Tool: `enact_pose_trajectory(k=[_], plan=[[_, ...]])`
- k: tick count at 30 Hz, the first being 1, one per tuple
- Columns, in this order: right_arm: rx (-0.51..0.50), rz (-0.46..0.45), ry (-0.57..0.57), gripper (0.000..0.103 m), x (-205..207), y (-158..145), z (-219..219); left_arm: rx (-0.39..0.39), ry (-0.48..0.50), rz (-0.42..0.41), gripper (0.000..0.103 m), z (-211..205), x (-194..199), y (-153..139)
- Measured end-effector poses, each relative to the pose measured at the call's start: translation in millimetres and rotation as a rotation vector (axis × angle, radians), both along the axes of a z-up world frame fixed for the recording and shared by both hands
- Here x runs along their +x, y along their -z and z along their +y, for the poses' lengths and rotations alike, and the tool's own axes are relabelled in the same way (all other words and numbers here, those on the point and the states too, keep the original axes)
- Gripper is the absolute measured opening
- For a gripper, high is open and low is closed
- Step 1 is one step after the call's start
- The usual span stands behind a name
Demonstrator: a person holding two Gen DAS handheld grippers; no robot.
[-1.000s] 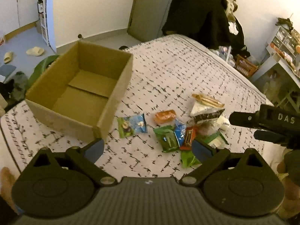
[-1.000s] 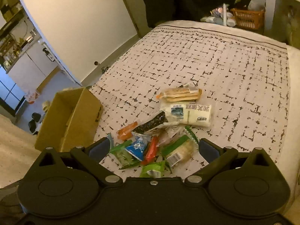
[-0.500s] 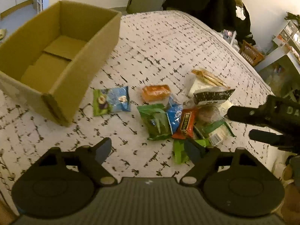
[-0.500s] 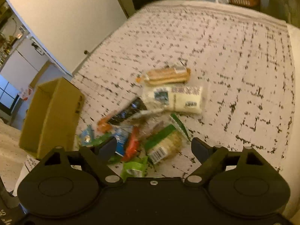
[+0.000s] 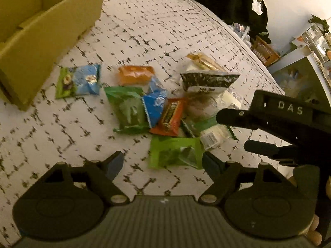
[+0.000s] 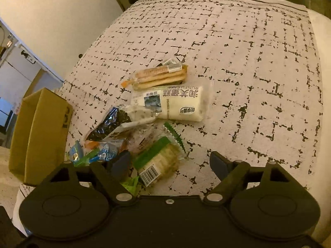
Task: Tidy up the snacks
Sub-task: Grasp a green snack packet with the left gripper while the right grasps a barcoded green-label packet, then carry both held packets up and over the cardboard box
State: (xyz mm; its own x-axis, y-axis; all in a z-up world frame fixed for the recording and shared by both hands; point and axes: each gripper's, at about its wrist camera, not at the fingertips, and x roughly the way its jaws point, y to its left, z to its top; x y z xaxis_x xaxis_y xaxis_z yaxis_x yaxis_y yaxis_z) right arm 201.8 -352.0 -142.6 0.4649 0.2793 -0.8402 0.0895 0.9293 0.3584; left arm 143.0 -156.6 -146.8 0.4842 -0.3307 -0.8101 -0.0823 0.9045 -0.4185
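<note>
Cardboard box (image 5: 37, 31) stands open beside the snacks (image 5: 157, 111) heaped on the bed (image 5: 165, 31), probably ready to receive them. Left gripper (image 5: 161, 163) and right gripper (image 6: 169, 163) hover with fingers spread, holding nothing, the right one nearest the green-banded packet (image 6: 159, 159).

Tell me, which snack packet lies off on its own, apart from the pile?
The green-and-blue packet. It lies alone on the bedspread beside the cardboard box, touching no other snack; the rest overlap in one heap.
</note>
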Motion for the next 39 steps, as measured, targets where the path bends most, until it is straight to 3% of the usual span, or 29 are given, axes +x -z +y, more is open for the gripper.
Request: enact_pose_trajectory(k=[4, 7, 8, 9, 11, 12, 13, 15, 23, 26, 29, 30, 32, 33, 34, 39], plan=[[-0.012, -0.015, -0.037, 0.082, 1.1, 0.5, 5.9, -0.040, -0.037, -0.017, 0.084, -1.7, 1.8, 1.2], [-0.021, -0.019, -0.076, 0.081, 2.1, 2.2, 12.9, -0.023, -0.039, -0.022, 0.080, -5.8, 4.3, 1.7], [-0.031, -0.020, -0.095, 0.081, 2.5, 3.3, 16.2, -0.031, -0.051, -0.025, 0.074, -5.1, 4.1, 1.5], [-0.039, -0.018, -0.113, 0.081, 3.1, 4.6, 18.8, -0.047, -0.063, -0.024, 0.058, -3.9, 3.6, 1.4], [-0.068, -0.016, -0.142, 0.081, 4.0, 7.3, 24.9, -0.056, -0.055, -0.005, 0.049, -5.6, 5.1, 2.3], [-0.086, -0.017, -0.155, 0.081, 4.1, 8.1, 27.7, -0.043, -0.050, -0.005, 0.039, -6.6, 5.2, 1.5], [-0.101, -0.020, -0.167, 0.081, 4.1, 8.8, 30.2, -0.036, -0.046, 0.003, 0.037, -6.1, 6.0, 1.2], [-0.142, -0.031, -0.199, 0.082, 1.8, 9.0, 35.9, -0.044, -0.057, 0.016, 0.036, -0.9, 6.9, 0.7], [-0.349, -0.085, -0.311, 0.086, -2.6, 18.1, 61.3, 0.050, -0.049, 0.003, 0.036, 16.0, -9.4, -3.5], [-0.440, -0.126, -0.373, 0.093, -5.7, 25.8, 67.0, 0.057, -0.054, 0.008, 0.036, 21.9, -14.3, -5.8], [-0.440, -0.139, -0.386, 0.094, -0.7, 27.0, 63.2, 0.070, -0.066, 0.013, 0.036, 29.0, -15.9, -9.1], [-0.438, -0.141, -0.383, 0.093, 0.5, 26.7, 62.3, 0.073, -0.070, 0.012, 0.036, 31.4, -16.5, -10.3], [-0.430, -0.160, -0.406, 0.077, -2.8, 25.0, 62.9, 0.077, -0.073, 0.006, 0.036, 35.7, -17.9, -13.1], [-0.417, -0.167, -0.433, 0.062, -5.3, 22.9, 64.5, 0.080, -0.076, 0.002, 0.036, 37.8, -18.7, -14.7], [-0.412, -0.165, -0.439, 0.057, -6.8, 20.9, 65.4, 0.084, -0.080, -0.001, 0.036, 39.7, -19.3, -16.5], [-0.292, -0.126, -0.393, 0.051, -13.1, 9.3, 54.1, 0.093, -0.094, -0.022, 0.036, 49.7, -22.2, -27.8]])
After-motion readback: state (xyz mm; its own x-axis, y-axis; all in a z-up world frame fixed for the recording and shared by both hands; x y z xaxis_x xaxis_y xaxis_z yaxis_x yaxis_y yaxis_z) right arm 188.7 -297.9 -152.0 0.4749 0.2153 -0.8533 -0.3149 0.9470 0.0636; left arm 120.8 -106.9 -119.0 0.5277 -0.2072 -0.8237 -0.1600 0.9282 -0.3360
